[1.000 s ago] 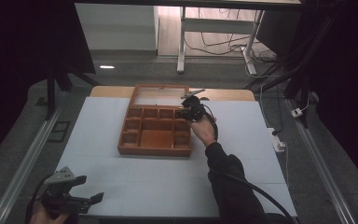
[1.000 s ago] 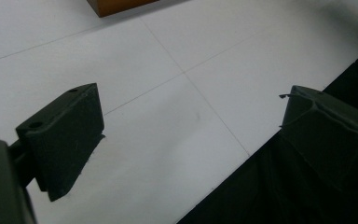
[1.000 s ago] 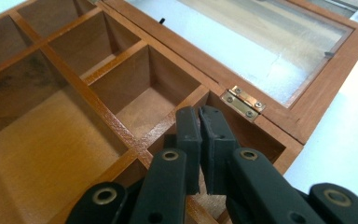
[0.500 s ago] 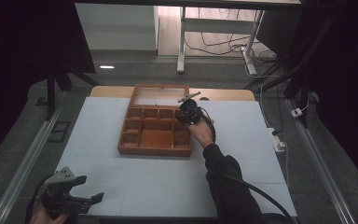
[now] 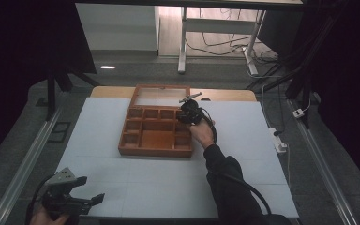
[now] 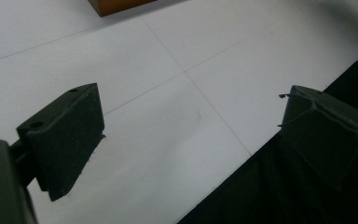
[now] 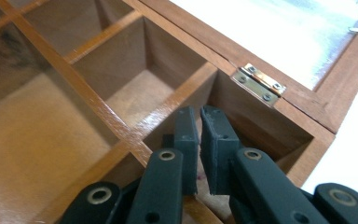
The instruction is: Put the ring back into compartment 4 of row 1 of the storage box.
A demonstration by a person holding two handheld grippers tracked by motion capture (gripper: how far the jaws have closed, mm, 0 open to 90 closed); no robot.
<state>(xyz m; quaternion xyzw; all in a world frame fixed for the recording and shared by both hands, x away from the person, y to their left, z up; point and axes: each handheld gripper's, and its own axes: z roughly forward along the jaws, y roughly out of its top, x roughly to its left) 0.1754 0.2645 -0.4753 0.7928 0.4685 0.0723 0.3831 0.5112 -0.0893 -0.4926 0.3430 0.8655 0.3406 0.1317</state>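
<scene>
Though nearly closed, hand-held gripper (image 7: 198,140) empty.

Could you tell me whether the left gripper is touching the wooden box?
Apart. The high view shows the left gripper at the table's near left corner, with bare white surface between it and the wooden box.

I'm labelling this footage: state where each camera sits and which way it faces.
High view: above the person's side, looking forward and down at the table; shows both arms and tools.
Left gripper view: on the left tool, facing the near table edge; jaws apart.
Right gripper view: on the right tool, facing the wooden box; jaws nearly closed.
Shared: all show the box.
</scene>
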